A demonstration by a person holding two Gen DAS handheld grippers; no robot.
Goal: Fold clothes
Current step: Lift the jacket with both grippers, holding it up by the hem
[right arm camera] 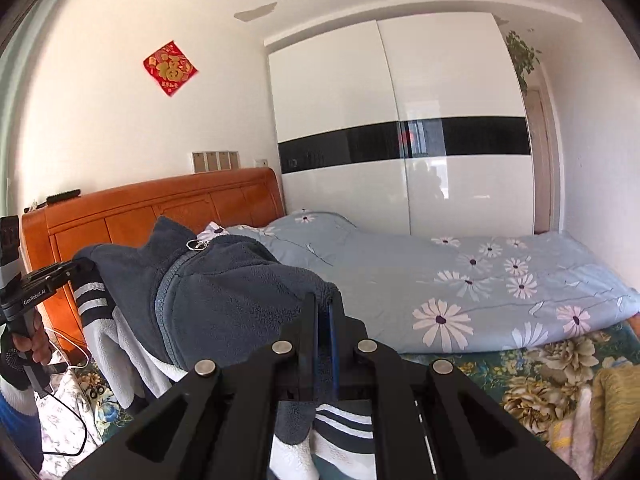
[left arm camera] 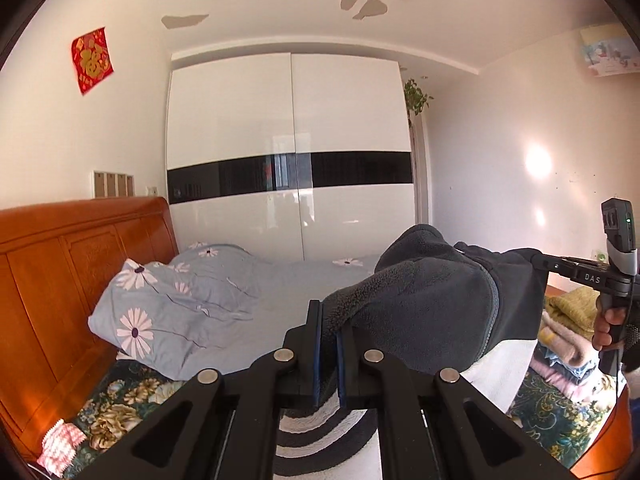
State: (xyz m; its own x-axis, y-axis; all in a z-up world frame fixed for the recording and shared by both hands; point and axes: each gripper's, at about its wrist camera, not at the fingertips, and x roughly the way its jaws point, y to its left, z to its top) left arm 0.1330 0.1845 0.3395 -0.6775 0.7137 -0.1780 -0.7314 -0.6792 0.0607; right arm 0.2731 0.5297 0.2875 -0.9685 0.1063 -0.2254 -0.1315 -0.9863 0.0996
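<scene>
Left gripper (left arm camera: 329, 330) and right gripper (right arm camera: 323, 312) both clamped on the fleece jacket's (left arm camera: 432, 292) top edge; it hangs between them above the bed (right arm camera: 460, 280), long axis spanning gripper to gripper. Neither nearer. Lower hem and sleeves hidden under the jaws; pad contact hard to confirm.
</scene>
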